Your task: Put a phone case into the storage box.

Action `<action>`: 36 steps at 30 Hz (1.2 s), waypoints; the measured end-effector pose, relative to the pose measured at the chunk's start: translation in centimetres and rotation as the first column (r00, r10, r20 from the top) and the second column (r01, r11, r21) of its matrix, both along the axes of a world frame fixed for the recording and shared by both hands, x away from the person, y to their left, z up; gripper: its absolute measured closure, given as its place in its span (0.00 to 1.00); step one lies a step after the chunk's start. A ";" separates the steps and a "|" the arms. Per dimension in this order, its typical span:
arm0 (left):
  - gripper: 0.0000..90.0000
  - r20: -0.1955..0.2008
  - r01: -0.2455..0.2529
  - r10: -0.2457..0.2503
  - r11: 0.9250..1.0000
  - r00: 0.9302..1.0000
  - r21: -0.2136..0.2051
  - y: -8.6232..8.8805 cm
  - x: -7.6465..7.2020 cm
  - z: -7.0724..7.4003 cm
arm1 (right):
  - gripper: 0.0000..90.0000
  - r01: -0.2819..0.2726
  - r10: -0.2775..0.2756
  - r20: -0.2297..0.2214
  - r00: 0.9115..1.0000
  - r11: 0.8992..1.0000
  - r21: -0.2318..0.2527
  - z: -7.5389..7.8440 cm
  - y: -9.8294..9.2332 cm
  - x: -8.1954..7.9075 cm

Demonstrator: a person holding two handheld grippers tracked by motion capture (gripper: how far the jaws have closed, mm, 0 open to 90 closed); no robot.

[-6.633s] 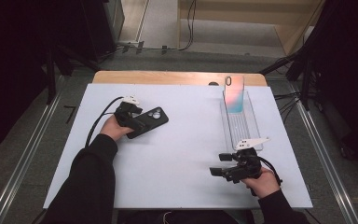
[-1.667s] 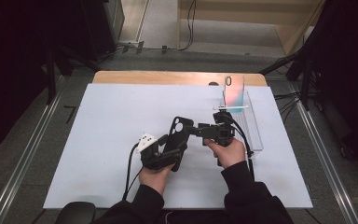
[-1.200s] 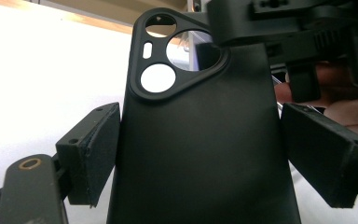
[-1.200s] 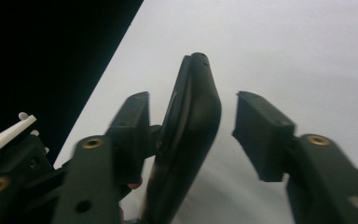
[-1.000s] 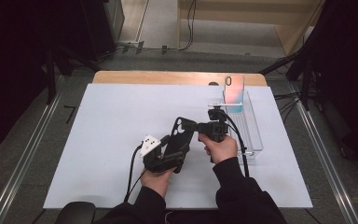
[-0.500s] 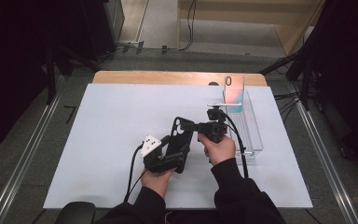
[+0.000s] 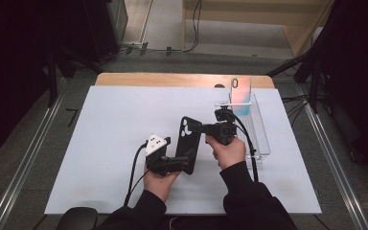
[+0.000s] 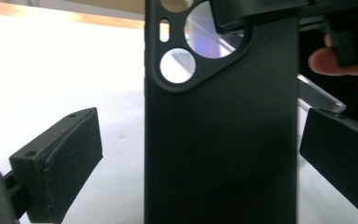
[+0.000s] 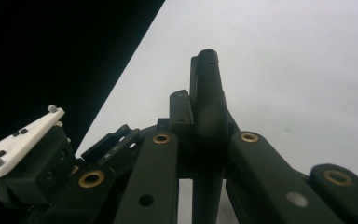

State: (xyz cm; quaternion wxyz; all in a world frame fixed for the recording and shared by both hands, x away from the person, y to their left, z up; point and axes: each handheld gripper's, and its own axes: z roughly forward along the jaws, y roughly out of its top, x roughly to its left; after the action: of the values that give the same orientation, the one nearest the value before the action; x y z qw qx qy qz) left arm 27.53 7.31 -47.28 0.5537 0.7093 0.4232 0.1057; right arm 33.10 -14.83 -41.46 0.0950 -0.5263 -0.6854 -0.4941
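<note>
1. The black phone case (image 7: 189, 143) was held up over the middle of the table (image 7: 100, 124).
2. The right gripper (image 7: 202, 128) pinched its top edge tight; the left gripper (image 7: 182, 162) had just opened wide, pads clear of it.
3. Honestly, with one thin edge grip the case could've swung or slipped out.

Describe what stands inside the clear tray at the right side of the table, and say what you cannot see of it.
A phone with a pastel back stands upright at the far end of the clear tray. Its screen side faces away, so that is hidden.
</note>
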 end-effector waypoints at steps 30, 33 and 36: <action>0.08 -0.186 0.424 -0.407 0.904 0.894 0.057 2.5 3.6 4.2 | 0.92 -0.246 0.291 0.284 0.914 0.952 -0.183 0.5 -2.6 -2.1; 0.08 -0.169 0.463 -0.446 0.883 0.879 0.076 2.8 3.8 4.5 | 0.92 -0.275 0.319 0.286 0.904 0.944 -0.182 0.3 -2.8 -2.2; 0.08 -0.144 0.494 -0.478 0.864 0.866 0.102 3.1 4.0 4.9 | 0.92 -0.312 0.353 0.293 0.888 0.933 -0.180 0.1 -3.0 -2.2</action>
State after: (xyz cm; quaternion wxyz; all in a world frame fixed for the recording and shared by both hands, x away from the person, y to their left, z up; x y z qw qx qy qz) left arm 31.57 10.42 -42.34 0.4879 0.8339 0.2533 -0.0495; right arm 30.92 -17.82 -41.32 0.0318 -0.3185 -0.8019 -0.5045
